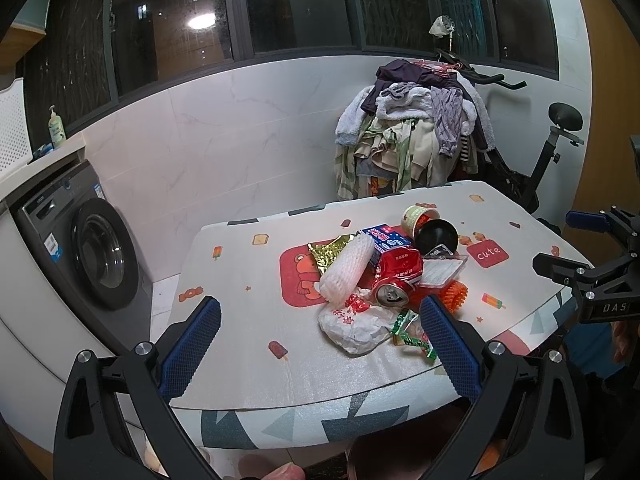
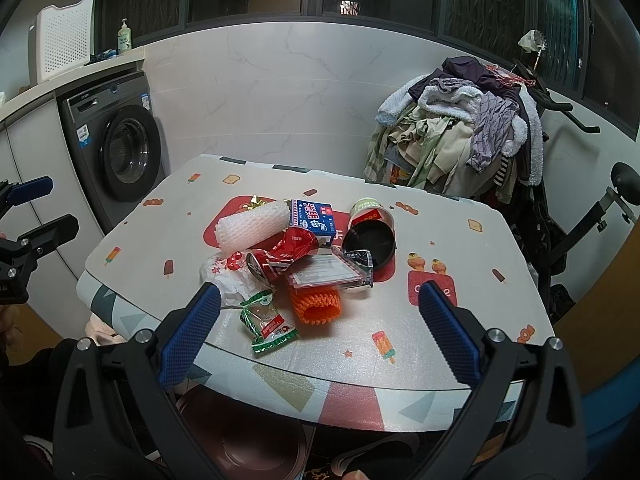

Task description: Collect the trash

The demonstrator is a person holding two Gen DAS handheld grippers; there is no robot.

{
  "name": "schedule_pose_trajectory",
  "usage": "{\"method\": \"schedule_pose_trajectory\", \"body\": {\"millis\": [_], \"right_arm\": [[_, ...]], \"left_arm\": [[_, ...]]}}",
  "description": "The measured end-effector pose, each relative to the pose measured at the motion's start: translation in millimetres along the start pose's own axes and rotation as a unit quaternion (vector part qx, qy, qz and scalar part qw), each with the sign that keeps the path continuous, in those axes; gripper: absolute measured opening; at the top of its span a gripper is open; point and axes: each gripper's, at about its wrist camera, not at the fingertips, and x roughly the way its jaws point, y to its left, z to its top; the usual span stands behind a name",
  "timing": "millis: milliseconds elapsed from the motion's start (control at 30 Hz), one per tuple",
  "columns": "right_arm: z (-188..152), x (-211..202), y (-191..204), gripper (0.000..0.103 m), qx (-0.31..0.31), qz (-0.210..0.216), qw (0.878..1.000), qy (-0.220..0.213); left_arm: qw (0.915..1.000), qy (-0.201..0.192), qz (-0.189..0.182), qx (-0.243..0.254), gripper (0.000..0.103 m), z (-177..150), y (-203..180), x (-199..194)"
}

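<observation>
A heap of trash lies on the patterned table (image 1: 248,364) (image 2: 420,340): a crushed red can (image 1: 396,280) (image 2: 280,258), white foam netting (image 1: 346,274) (image 2: 252,226), an orange foam net (image 2: 318,306), a green wrapper (image 2: 266,320) (image 1: 412,330), a crumpled white bag (image 1: 354,326), a blue carton (image 2: 314,218), a paper cup (image 1: 418,216) (image 2: 370,210), a black lid (image 2: 370,242) and a clear plastic box (image 2: 326,274). My left gripper (image 1: 320,342) is open and empty, near the table's front edge, the bag between its fingers. My right gripper (image 2: 320,330) is open and empty, framing the wrapper and orange net.
A washing machine (image 1: 86,248) (image 2: 116,144) stands left of the table. A pile of clothes (image 1: 416,136) (image 2: 456,136) hangs on an exercise bike behind it. A pink basin (image 2: 244,436) sits under the table's front edge. Each gripper shows at the side of the other's view.
</observation>
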Motion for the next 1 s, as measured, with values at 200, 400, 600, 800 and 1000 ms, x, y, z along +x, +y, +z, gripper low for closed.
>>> {"method": "schedule_pose_trajectory", "body": {"millis": [200,400,600,800,1000], "right_arm": [[-10.1,-3.1,-16.6,0.097,0.002,-0.009,1.000,0.000],[-21.0,16.2,-9.7,0.098,-0.001,0.004,1.000,0.008],[-33.4,45.6,2.5,0.097,-0.006,0.038,0.998,0.045],[-50.8,89.7,22.9,0.097,-0.041,0.062,0.992,0.099],[-67.8,139.9,43.4,0.096,-0.070,0.111,0.985,0.111]], "left_arm": [[0.9989,0.005,-0.047,-0.006,0.098,-2.5,3.1,3.9],[0.9997,0.025,0.000,0.008,0.098,-15.8,10.4,27.1],[0.9994,-0.016,-0.029,-0.011,0.098,-25.6,28.4,32.0],[0.9992,0.027,-0.022,-0.018,0.098,-43.8,37.6,60.0],[0.9991,0.020,-0.016,-0.034,0.098,-56.2,49.6,66.6]]}}
